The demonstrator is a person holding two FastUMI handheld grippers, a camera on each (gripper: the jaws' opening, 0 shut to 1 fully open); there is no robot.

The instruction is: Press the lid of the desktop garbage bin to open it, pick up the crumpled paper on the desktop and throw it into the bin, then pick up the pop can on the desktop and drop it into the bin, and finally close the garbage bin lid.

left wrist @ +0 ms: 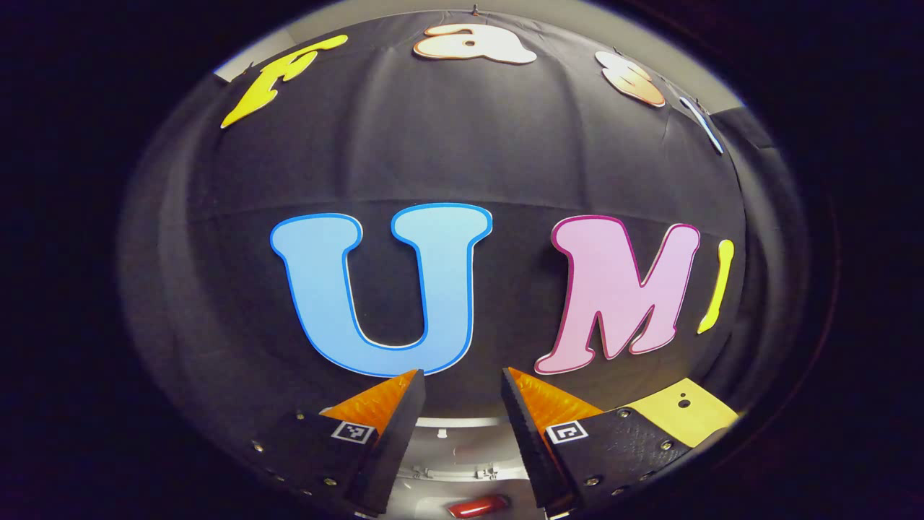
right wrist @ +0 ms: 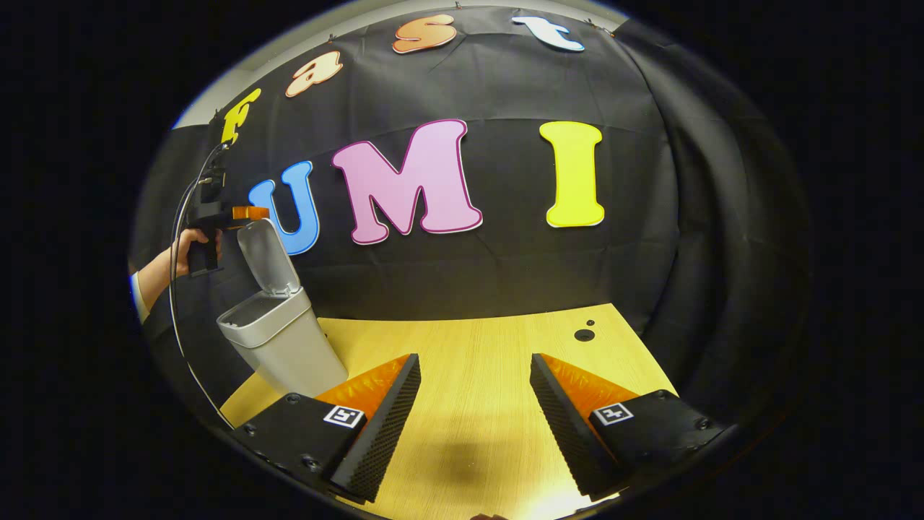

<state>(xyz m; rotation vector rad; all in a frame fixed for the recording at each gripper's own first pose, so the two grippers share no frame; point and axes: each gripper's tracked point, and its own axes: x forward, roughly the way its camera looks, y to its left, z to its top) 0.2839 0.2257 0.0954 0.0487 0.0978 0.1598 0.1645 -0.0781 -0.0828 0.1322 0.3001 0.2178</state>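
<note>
In the right gripper view, the right gripper (right wrist: 473, 361) hangs wide open and holds nothing, over bare wooden table (right wrist: 469, 347). The bin (right wrist: 281, 339) stands near the table's left edge, its lid (right wrist: 267, 256) raised upright. The left gripper (right wrist: 245, 213) sits just above the lid's top edge; in the left gripper view it (left wrist: 462, 379) gapes empty over the bin's inside (left wrist: 462, 469), where something red (left wrist: 478, 506) lies.

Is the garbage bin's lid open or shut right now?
Open. In the right gripper view the lid stands tilted up and back from the garbage bin, leaving its mouth uncovered, with the left tool just above the lid's top edge.
</note>
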